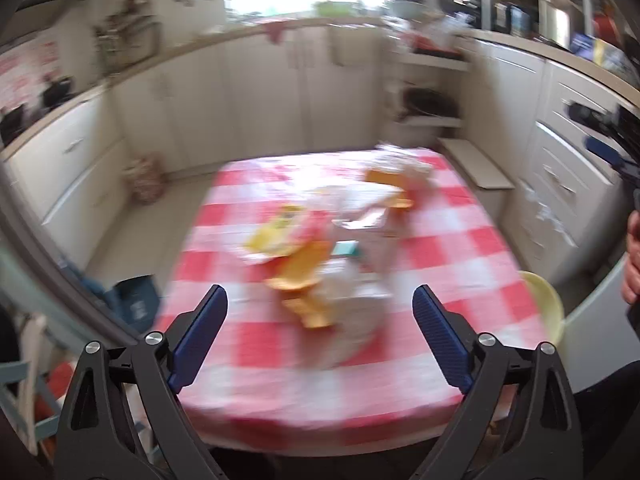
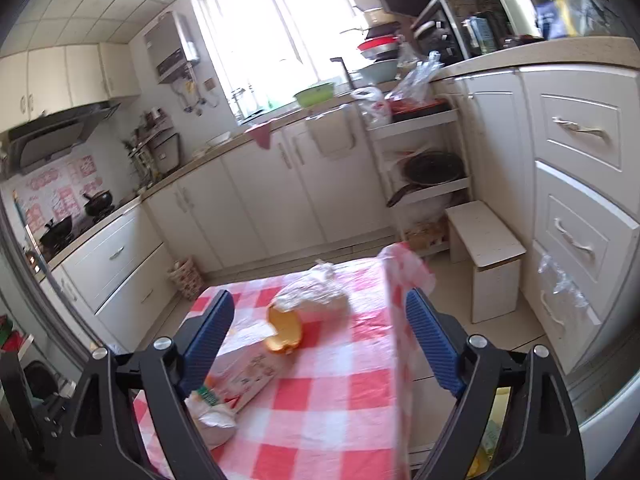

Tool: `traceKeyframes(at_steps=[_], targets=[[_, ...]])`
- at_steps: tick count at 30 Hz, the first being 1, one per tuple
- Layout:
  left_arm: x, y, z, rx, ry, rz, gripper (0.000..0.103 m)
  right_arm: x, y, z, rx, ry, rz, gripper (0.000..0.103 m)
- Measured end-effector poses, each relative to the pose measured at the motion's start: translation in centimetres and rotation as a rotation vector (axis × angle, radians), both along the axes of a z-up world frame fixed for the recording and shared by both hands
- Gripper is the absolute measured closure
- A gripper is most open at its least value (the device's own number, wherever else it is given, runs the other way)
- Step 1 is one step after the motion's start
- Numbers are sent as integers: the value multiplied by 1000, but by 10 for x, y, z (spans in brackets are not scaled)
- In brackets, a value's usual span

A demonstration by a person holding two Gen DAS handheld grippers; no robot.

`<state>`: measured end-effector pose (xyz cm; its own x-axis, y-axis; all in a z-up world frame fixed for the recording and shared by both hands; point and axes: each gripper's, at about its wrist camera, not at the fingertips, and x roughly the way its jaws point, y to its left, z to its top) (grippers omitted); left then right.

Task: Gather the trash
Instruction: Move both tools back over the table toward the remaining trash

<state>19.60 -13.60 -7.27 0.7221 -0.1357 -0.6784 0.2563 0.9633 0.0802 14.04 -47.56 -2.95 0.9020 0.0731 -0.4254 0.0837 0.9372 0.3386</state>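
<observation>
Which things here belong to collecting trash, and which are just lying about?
Job:
orange peel
crumpled bag
carton
yellow wrapper

Lying about:
stool
pan
green bowl
basket

The near edge of the counter [image 1: 280, 380] is bare cloth, so a claw can pass there. Toward the middle, orange peels [image 1: 300, 276] and crumpled white wrappers [image 1: 352, 300] block the way. At the far right corner a white stool [image 2: 488, 256] stands near, and the floor on the left side is open.
</observation>
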Motion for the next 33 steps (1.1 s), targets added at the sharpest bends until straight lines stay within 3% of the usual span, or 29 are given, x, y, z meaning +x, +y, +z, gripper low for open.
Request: traceKeyframes(at_steps=[3,6,7,11,16,24,33], targets=[[3,63,-4,-51,-1,131,12,0,39,-8,0,14,54,18],[2,109,-2,-222,1,210,12,-3,75,-16,-23,28,100,18],[-2,118,0,-233,-19,219,11,-2,86,-19,-36,33,112,17],[-8,130,0,-221,-60,234,11,1,123,-32,-99,65,150,15],[-26,128,1,-195,-107,220,10,8,139,-50,-158,114,148,15],[-29,134,2,-233,-98,214,9,8,125,-68,-97,189,104,15],[-22,115,-1,-173,-91,199,8,14,121,-74,-34,213,136,15]])
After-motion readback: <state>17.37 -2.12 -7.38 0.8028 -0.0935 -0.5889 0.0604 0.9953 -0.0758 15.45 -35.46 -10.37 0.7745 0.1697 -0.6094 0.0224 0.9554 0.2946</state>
